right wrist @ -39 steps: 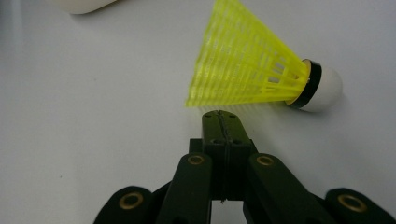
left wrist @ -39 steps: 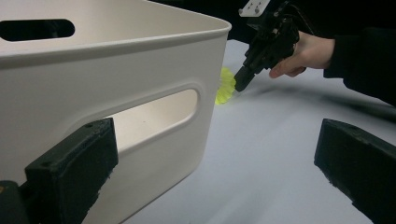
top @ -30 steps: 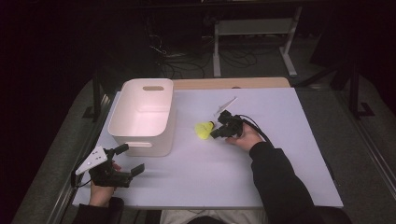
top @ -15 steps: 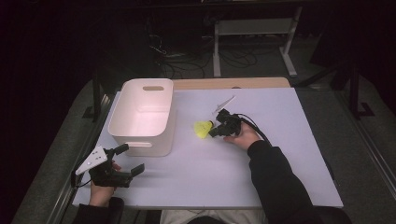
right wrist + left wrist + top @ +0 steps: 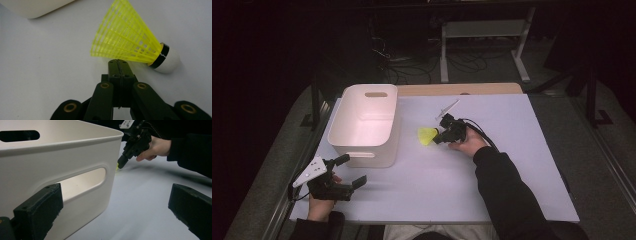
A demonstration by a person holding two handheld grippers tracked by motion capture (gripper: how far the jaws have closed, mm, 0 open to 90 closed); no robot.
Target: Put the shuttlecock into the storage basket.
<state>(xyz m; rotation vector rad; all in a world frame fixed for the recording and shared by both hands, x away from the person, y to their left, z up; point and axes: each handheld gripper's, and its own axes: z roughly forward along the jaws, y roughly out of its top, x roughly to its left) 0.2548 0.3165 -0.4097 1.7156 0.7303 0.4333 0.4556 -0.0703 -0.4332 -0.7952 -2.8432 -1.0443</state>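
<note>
Jaws pressed together, the right gripper (image 5: 117, 61) touches the shuttlecock (image 5: 130, 42) skirt's edge; left gripper (image 5: 346, 171) gapes beside the bin (image 5: 362, 145).

Two black handheld grippers are seen. The left gripper (image 5: 346, 171) is fitted with a pale grey three-cornered plate (image 5: 310, 171) on top, and its fingers (image 5: 38, 210) are blocky, matte black, with a small hole in the near face. The right gripper (image 5: 437, 137) is built of black links pinned with brass-coloured rivets (image 5: 105, 85), and a black cable (image 5: 479, 133) is looped from it. A dark long sleeve (image 5: 507, 195) is worn on the right arm.
</note>
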